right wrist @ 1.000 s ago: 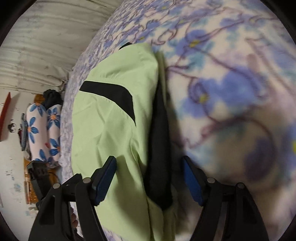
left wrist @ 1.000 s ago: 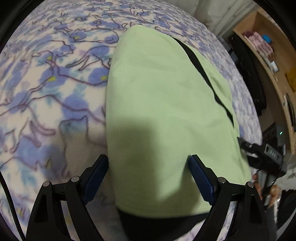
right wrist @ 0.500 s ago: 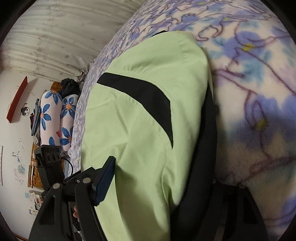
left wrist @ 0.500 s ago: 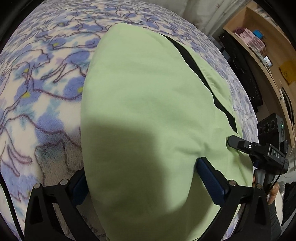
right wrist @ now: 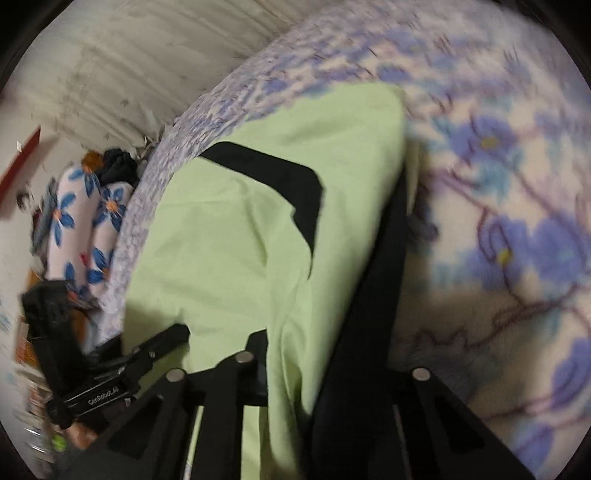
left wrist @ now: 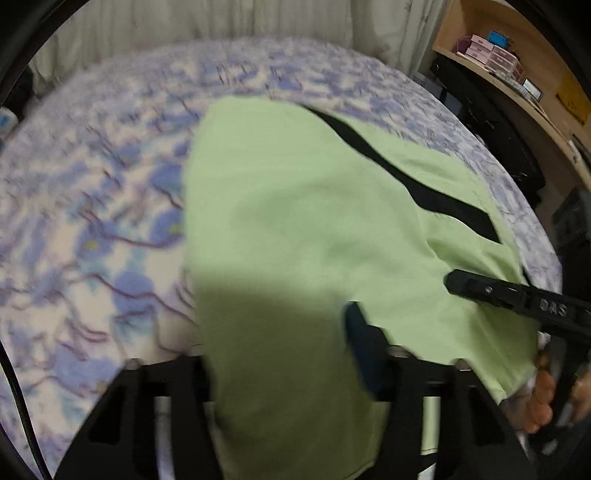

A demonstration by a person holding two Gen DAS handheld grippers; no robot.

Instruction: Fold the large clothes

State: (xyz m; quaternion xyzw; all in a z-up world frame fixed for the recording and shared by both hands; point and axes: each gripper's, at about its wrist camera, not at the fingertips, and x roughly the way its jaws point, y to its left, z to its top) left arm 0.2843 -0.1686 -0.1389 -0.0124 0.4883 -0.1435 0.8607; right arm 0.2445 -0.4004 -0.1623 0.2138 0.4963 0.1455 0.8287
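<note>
A light green garment (left wrist: 314,206) with a black stripe (left wrist: 406,184) and a black underside (right wrist: 369,295) lies folded on the floral blanket (left wrist: 92,221). Its near end is bunched between the jaws of my left gripper (left wrist: 280,332), which are closing; one blue pad (left wrist: 360,339) presses the cloth, while the other finger is hidden under it. In the right wrist view my right gripper (right wrist: 332,354) is closing on the garment's green and black edge (right wrist: 295,332), which rises between its fingers. Each gripper shows in the other's view: the right gripper (left wrist: 480,291) and the left gripper (right wrist: 147,354).
A wooden shelf (left wrist: 491,55) with small boxes and dark furniture (left wrist: 495,140) stand beyond the bed's right side. A pale curtain (left wrist: 221,22) hangs behind the bed. Flowered pillows (right wrist: 81,229) lie off the bed's far side. A person's hand (left wrist: 543,398) holds the right gripper.
Both pairs of jaws have drawn in on the garment's near end. Both cameras have tipped up and rolled, so the curtain now shows, and the cloth's edge has lifted.
</note>
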